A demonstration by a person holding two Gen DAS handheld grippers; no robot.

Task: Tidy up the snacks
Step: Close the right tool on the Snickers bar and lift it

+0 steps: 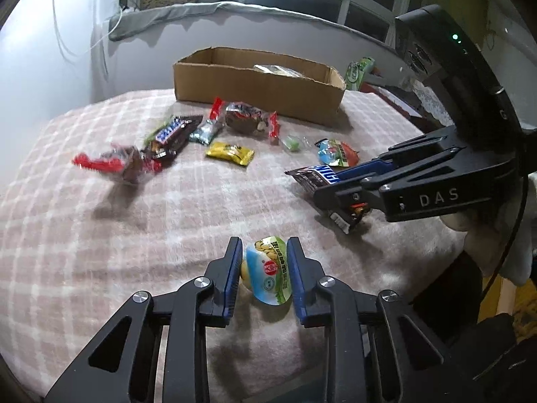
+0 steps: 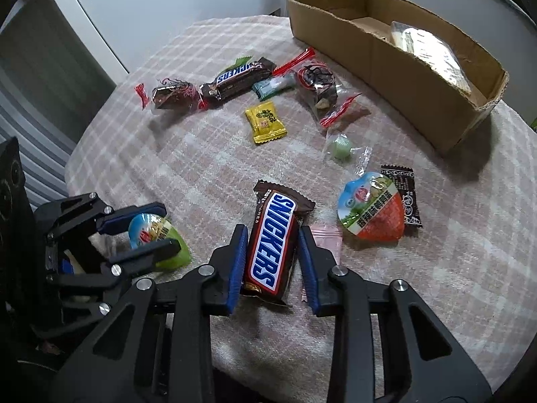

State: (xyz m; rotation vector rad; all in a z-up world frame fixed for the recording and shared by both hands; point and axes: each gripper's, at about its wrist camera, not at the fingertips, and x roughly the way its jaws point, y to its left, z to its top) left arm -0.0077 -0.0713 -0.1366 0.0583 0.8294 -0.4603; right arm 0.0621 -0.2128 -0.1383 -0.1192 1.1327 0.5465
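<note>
Currently left gripper [image 1: 265, 270] jaws pinch the jelly cup [image 1: 266, 273]; right gripper [image 2: 272, 257] jaws pinch the Snickers bar [image 2: 272, 243] between them. Risk: slick wrappers slipping before reaching the cardboard box [image 2: 396, 77] ahead.

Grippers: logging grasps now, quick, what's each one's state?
Left gripper: closed on the jelly cup.
Right gripper: closed on the Snickers bar.

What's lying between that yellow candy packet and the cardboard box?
In the right wrist view, a clear bag of dark snacks with red ends lies between the yellow packet and the cardboard box.
</note>
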